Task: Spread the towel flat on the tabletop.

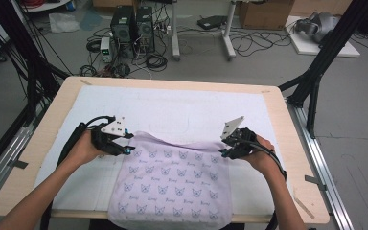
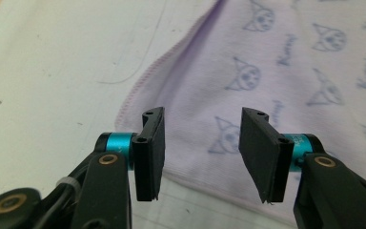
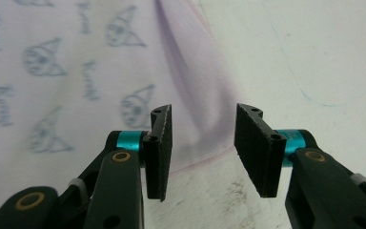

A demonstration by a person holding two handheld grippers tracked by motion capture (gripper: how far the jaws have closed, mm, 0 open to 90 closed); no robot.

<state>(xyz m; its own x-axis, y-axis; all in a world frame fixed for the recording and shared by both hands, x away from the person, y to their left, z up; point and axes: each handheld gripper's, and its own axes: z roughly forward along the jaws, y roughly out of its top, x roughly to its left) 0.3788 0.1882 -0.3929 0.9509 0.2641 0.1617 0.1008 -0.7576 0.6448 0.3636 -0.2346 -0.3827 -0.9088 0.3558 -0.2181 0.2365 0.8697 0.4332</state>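
Fingers of both the left gripper (image 1: 127, 150) and right gripper (image 1: 225, 152) gape open, empty, flanking the lilac cloth's (image 1: 172, 184) two far corners.

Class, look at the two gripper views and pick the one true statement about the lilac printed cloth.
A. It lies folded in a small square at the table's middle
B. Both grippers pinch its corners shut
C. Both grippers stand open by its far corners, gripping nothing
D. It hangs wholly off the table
C: the left gripper and the right gripper show a clear gap between their pads, with the cloth lying flat beneath, unpinched.
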